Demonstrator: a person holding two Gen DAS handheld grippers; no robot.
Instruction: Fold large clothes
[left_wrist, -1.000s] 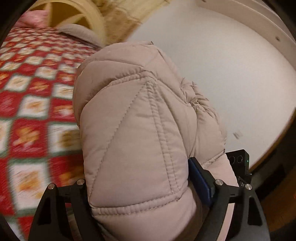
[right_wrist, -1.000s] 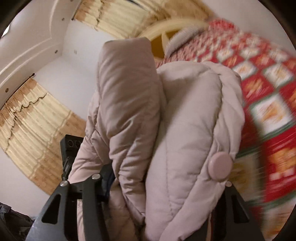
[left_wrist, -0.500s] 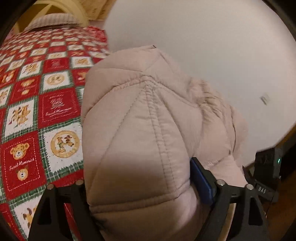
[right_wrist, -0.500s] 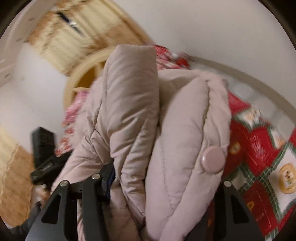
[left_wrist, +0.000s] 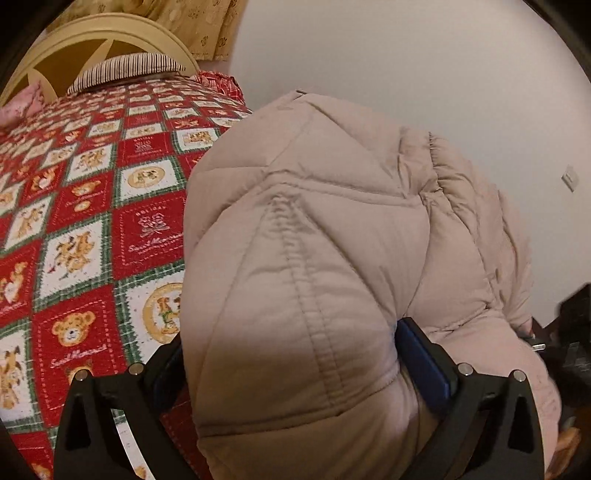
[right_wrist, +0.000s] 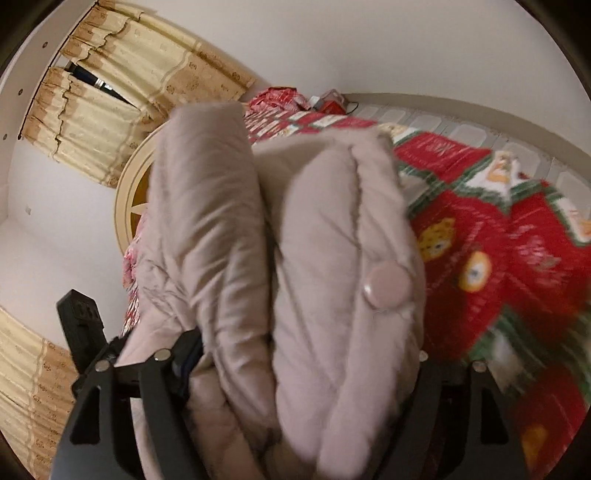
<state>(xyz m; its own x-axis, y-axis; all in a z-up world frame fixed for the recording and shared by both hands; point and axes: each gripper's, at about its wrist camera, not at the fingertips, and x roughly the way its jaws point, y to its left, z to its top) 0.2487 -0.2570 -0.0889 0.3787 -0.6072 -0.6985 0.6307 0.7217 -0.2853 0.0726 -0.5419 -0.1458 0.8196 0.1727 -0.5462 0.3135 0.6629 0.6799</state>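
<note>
Left gripper (left_wrist: 291, 365): clamped on bunched coat (left_wrist: 314, 266).
Right gripper (right_wrist: 295, 362): clamped on coat (right_wrist: 325, 258) fold, button (right_wrist: 386, 282) showing.
Quilt (left_wrist: 92, 221): beneath, red patchwork.

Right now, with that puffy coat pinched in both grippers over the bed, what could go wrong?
1. The coat bulges thickly between the left gripper; such slick padding might slide out.
2. In the right gripper several layers are bunched, so the fold could come out uneven.
3. The button might snag on the bedspread.
</note>
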